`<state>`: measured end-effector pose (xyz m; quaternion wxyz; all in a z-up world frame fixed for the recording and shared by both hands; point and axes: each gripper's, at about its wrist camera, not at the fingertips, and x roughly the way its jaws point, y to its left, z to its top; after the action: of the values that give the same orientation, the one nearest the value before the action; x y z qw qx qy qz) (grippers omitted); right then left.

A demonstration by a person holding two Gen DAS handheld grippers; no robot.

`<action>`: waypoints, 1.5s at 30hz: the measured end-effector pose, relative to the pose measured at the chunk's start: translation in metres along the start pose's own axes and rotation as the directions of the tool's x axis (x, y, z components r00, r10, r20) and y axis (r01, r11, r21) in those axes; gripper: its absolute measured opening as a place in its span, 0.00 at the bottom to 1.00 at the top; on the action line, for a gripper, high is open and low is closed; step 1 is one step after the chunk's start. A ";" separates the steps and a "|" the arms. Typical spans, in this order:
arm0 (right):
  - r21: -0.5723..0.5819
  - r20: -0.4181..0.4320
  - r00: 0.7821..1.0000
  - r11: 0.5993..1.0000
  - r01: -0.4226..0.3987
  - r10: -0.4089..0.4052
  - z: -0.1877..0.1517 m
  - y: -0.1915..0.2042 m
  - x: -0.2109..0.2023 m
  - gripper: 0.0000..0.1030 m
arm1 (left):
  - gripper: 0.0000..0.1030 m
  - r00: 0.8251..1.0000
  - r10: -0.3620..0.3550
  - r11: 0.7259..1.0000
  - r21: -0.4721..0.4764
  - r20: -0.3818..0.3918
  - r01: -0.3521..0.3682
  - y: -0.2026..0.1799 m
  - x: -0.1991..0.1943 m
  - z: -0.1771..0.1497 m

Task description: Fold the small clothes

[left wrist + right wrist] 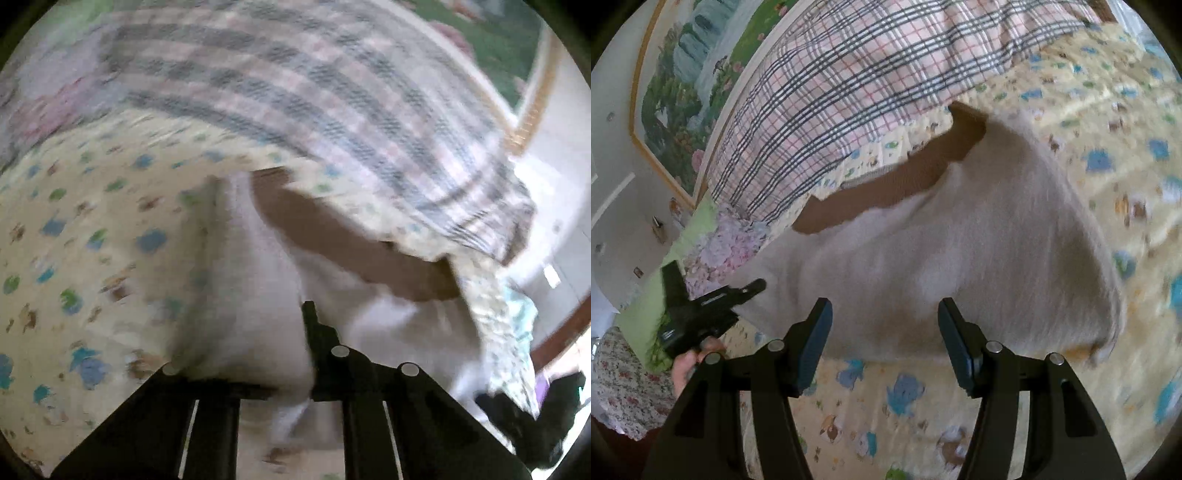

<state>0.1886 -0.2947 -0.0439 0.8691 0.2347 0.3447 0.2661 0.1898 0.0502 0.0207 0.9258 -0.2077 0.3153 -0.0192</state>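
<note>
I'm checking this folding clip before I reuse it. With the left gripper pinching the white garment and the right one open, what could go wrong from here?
1. Only the left gripper holds the white garment, at one edge; a pull could bunch it rather than fold it flat.
2. The right gripper hangs open just above the near hem, so closing may also catch the printed sheet underneath.
3. The brown band lies against the plaid pillow, which might snag the fold.
</note>
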 end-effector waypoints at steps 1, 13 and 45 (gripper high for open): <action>-0.001 0.004 1.000 1.000 0.006 -0.006 0.008 -0.001 -0.002 0.59 | 0.07 1.000 -0.025 0.999 0.030 0.001 0.025 -0.015 -0.001 0.001; 0.101 -0.040 0.996 0.992 -0.078 0.082 0.085 -0.041 0.010 0.67 | 0.06 0.972 -0.145 0.945 0.265 -0.182 0.191 -0.143 0.062 -0.066; -0.137 -0.227 0.973 0.987 -0.083 0.050 0.148 0.004 0.069 0.20 | 0.07 0.907 -0.370 0.880 0.237 -0.200 0.411 -0.201 0.036 -0.065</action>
<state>0.3374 -0.2818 0.0229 0.8303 0.1510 0.4116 0.3441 0.1988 -0.1631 0.0330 0.8963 -0.1350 0.3293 -0.2646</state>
